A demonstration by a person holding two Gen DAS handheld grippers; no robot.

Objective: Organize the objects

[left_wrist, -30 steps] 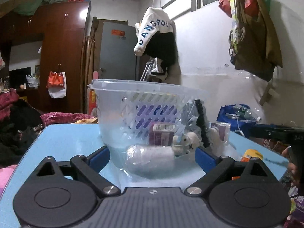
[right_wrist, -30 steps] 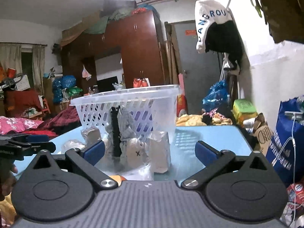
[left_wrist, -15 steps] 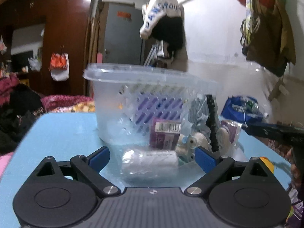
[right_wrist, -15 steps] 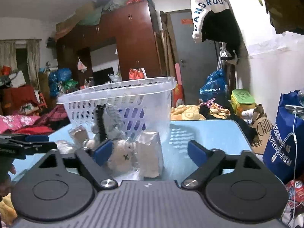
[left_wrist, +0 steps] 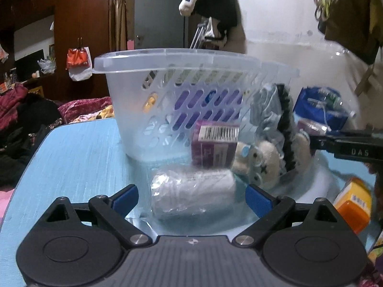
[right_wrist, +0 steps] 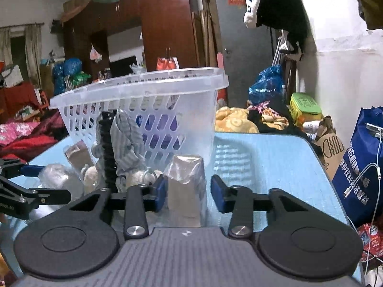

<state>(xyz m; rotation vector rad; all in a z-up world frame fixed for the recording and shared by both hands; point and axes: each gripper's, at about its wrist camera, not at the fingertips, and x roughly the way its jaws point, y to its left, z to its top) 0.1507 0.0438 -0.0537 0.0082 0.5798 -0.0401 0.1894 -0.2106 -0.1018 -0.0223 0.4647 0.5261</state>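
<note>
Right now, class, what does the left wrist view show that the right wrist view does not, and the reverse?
Only the left wrist view shows the purple barcoded box and orange box. Only the right wrist view shows the blue shopping bag and green-lidded container. Both show the clear plastic basket, the plush toy and the blue table.

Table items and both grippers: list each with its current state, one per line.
Basket: upright on the table.
Wrapped white roll: lying on its side between the left gripper's fingers.
Purple box: standing, barcode facing the camera.
Plush toy: bagged, beside the box.
Left gripper: open.
Right gripper: open, straddling a wrapped packet.
</note>
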